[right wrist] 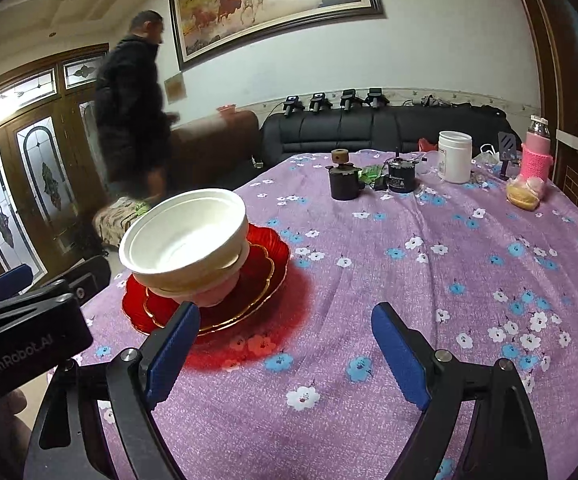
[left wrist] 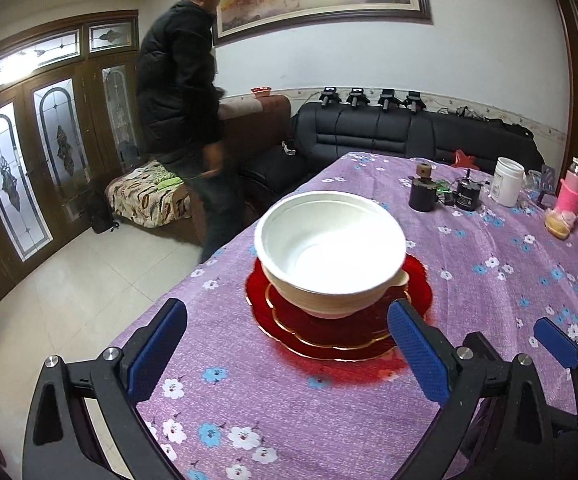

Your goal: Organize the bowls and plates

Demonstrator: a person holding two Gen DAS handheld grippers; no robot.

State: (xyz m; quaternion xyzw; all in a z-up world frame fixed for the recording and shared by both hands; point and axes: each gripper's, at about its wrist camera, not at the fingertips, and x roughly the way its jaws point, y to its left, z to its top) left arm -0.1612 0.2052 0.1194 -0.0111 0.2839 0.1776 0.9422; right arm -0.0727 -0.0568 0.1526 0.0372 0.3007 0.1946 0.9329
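Note:
A white bowl [left wrist: 329, 240] [right wrist: 185, 240] sits tilted inside a cream bowl [left wrist: 403, 278] [right wrist: 217, 292], and both rest on stacked red plates [left wrist: 309, 332] [right wrist: 265, 264] with gold rims. The stack stands near the left edge of the purple flowered tablecloth [left wrist: 289, 420] [right wrist: 369, 280]. My left gripper [left wrist: 289, 344] is open just short of the plates and holds nothing. My right gripper [right wrist: 287, 354] is open over bare cloth to the right of the stack, also with nothing in it. Its left pad [right wrist: 173, 352] overlaps the plates' rim in the picture; I cannot tell whether it touches.
At the table's far side stand a dark lidded mug [right wrist: 345, 184], a black cylinder [right wrist: 401, 178], a white jar [right wrist: 455, 156], a pink bottle [right wrist: 537, 152] and a yellow bag [right wrist: 523, 196]. A person in a black jacket [left wrist: 177, 80] stands on the floor beyond the left table edge.

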